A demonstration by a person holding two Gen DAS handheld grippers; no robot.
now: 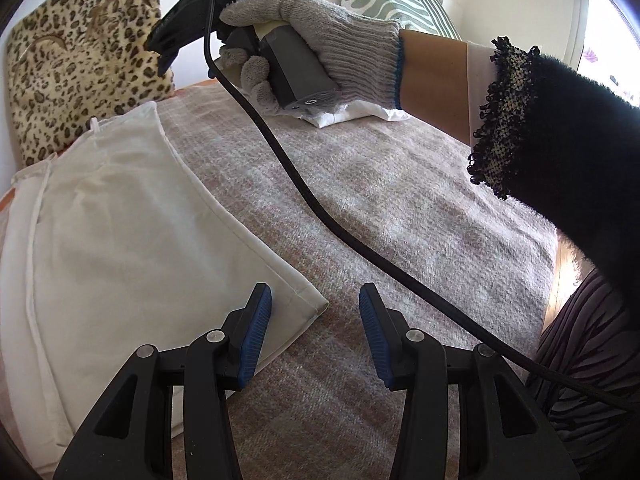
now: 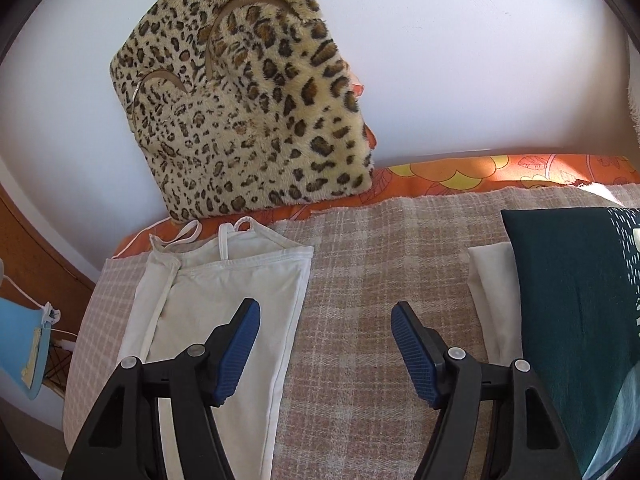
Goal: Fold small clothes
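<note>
Underneath, plaid blanket (image 2: 380, 280) meets white wall (image 2: 460, 60)

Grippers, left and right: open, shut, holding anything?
Left gripper: open, holding nothing, over the corner of the white camisole.
Right gripper: open, holding nothing, above the plaid blanket.

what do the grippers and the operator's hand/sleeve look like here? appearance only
Both grippers, left gripper and right gripper, have black linkage arms with silver pivot pins and ribbed blue pads. The right hand wears a grey knit glove with a blue-edged cuff. Its sleeve is fuzzy black with speckled lace trim. A black cable trails from the dark grey handle.
</note>
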